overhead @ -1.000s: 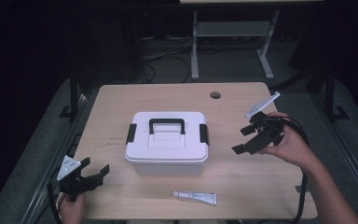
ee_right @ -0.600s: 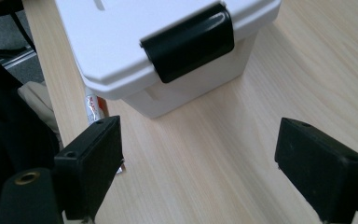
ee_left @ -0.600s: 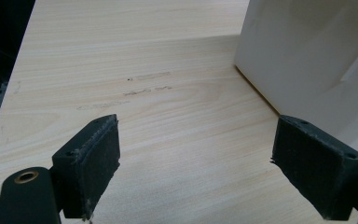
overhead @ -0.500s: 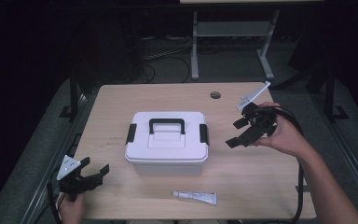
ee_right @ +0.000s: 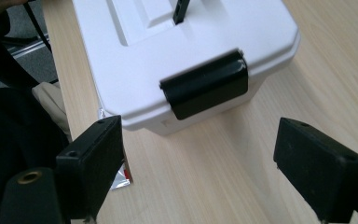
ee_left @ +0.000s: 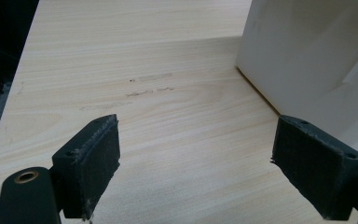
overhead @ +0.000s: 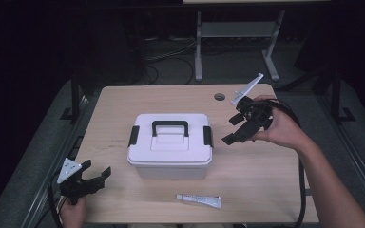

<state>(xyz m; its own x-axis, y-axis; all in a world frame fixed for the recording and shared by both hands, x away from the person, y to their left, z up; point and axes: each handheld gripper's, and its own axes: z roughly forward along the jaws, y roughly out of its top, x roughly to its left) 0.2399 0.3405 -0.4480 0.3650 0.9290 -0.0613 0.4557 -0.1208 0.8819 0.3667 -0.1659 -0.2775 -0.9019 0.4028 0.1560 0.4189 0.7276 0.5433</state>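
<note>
Two latches hold this white box (overhead: 170, 147) shut; rigid plastic, probably light. Right gripper (overhead: 236, 129), jaws spread wide, nears the side latch (ee_right: 205, 89); left gripper (overhead: 95, 177) idles, also released.

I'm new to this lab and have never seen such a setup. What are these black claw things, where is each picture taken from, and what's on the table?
A person holds a hand-operated two-jaw gripper in each hand. The high view looks down on the light wooden table: the left gripper hovers near its front left corner, the right gripper beside the white plastic box with black handle and latches. A small white tube lies in front of the box. The other two pictures come from cameras on the grippers: the right one faces a black side latch, the left one the box's wall. Both grippers are open and hold nothing.
</note>
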